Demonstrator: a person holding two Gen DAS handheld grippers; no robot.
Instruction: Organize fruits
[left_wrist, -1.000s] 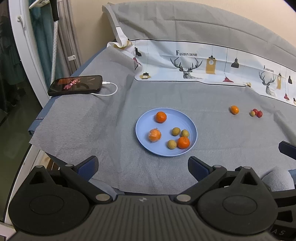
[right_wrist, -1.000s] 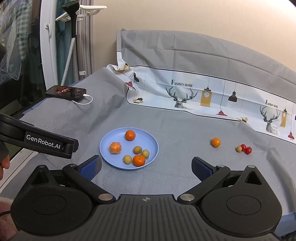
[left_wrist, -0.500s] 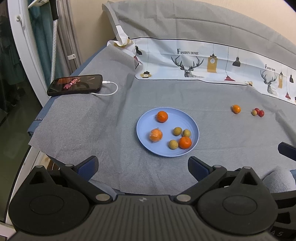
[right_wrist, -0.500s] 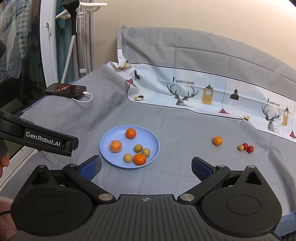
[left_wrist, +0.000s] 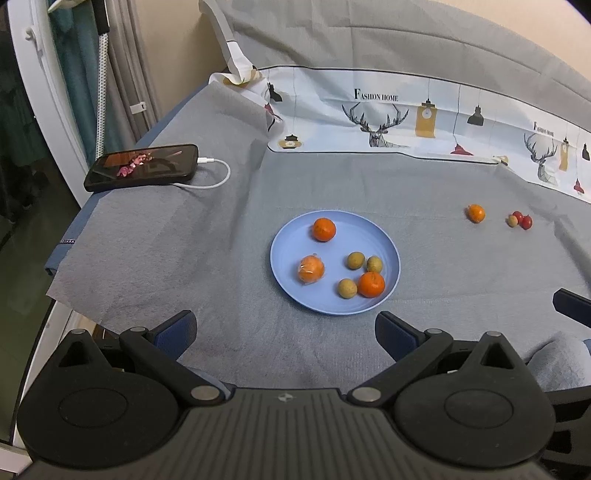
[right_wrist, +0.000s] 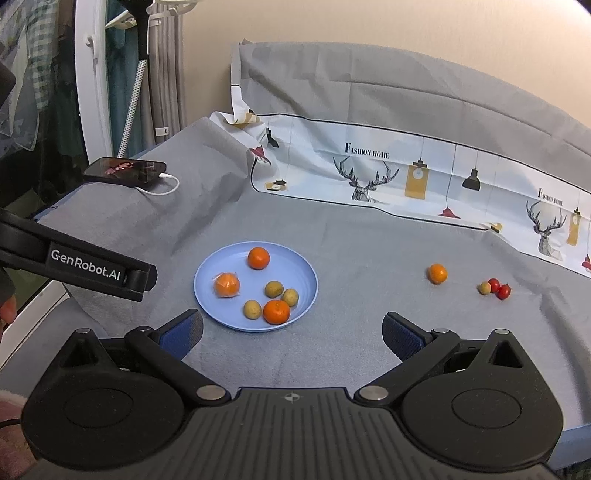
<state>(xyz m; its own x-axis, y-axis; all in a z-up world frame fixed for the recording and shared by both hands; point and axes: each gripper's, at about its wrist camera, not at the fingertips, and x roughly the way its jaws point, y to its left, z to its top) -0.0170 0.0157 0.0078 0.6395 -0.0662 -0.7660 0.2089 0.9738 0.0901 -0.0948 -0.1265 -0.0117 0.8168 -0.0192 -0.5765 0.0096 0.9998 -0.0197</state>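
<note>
The left claw (left_wrist: 286, 326) is held level and low, its two blue-padded fingers (left_wrist: 176, 328) spread wide apart with nothing between them. The right claw (right_wrist: 291, 330) is posed the same way, fingers (right_wrist: 400, 334) splayed wide and empty. In the right wrist view the left claw's black body juts in from the left edge, and a fingertip of the person's hand (right_wrist: 7, 308) shows just beneath it.
</note>
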